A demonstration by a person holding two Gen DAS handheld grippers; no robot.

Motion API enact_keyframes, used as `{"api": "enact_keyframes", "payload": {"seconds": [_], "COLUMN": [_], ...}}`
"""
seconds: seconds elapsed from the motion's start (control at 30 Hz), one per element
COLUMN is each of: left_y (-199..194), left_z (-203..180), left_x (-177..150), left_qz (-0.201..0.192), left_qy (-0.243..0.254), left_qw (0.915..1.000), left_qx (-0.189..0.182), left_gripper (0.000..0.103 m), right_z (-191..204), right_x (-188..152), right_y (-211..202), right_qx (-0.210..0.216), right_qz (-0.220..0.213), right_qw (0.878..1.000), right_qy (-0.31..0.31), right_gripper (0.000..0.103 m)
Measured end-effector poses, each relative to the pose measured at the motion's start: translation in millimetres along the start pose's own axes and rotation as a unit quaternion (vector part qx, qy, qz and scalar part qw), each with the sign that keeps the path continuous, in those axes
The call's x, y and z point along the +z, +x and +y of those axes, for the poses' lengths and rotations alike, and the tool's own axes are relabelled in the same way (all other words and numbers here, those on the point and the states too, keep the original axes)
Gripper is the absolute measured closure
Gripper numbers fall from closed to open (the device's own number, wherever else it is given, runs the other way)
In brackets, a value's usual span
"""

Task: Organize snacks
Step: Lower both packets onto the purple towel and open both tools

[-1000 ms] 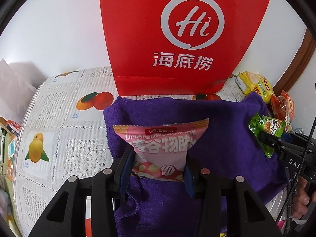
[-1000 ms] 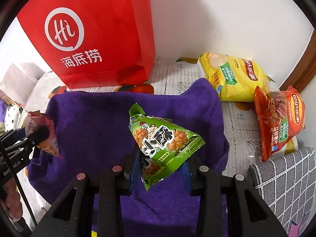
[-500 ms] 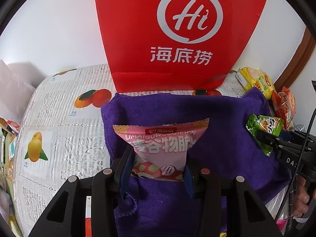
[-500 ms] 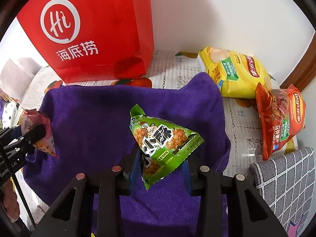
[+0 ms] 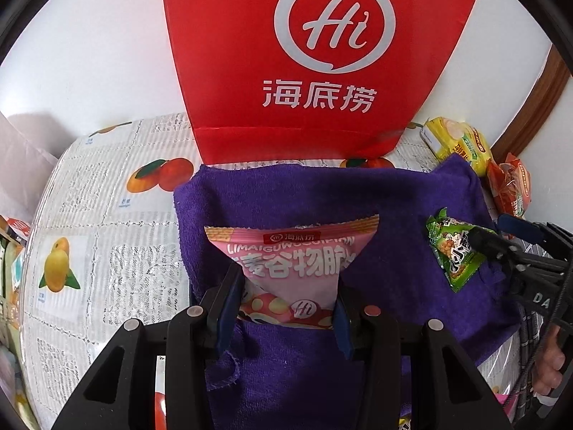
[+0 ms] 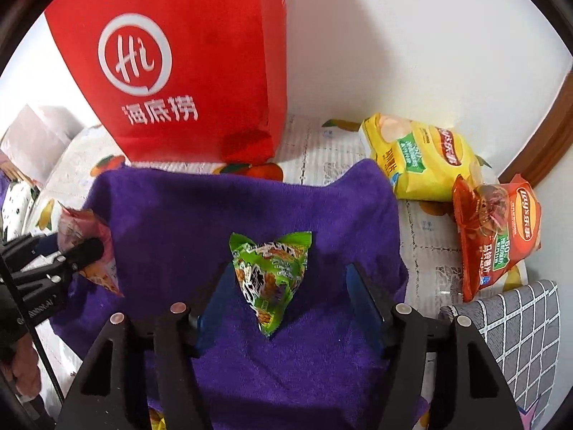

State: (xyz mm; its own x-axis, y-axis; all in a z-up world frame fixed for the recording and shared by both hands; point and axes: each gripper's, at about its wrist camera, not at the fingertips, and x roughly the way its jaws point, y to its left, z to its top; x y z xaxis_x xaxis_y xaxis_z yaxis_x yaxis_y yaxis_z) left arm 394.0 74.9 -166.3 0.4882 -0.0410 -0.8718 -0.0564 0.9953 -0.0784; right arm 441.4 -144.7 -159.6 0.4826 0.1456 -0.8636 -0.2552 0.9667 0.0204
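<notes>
My left gripper (image 5: 286, 286) is shut on a pink snack packet (image 5: 292, 265) and holds it over the purple towel (image 5: 293, 197). My right gripper (image 6: 286, 286) is open; a green snack packet (image 6: 270, 276) sits loose between its fingers on the purple towel (image 6: 222, 215). The green packet also shows at the right of the left wrist view (image 5: 453, 251), by the right gripper's fingertips (image 5: 481, 240). The pink packet shows at the left of the right wrist view (image 6: 89, 240).
A red paper bag (image 5: 315, 57) stands against the wall behind the towel. A yellow chip bag (image 6: 419, 157) and an orange chip bag (image 6: 497, 236) lie at the right. A grey checked cushion (image 6: 515, 329) is at the near right. A fruit-print tablecloth (image 5: 89, 251) covers the table.
My right gripper has opened and let go of the green packet, which now stands on the towel. My left gripper still holds the pink packet, slightly closer to the red bag.
</notes>
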Motion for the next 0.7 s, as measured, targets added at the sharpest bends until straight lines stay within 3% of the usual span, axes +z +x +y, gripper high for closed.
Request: {"api": "enact_keyframes", "payload": {"seconds": [0.7], "left_y": [4], "left_z": [-2], "left_x": [-1], "left_qz": [0.012], "left_qy": [0.007], "left_qw": [0.9999], "left_qx": [-0.005], "left_gripper": [0.06], "right_z": [-2], "right_x": [0], "right_y": [-21], "right_qx": [0.03], "right_qz": [-0.029], "right_qw": [0.998], "right_qy": [0.038], "right_gripper": [0.036]}}
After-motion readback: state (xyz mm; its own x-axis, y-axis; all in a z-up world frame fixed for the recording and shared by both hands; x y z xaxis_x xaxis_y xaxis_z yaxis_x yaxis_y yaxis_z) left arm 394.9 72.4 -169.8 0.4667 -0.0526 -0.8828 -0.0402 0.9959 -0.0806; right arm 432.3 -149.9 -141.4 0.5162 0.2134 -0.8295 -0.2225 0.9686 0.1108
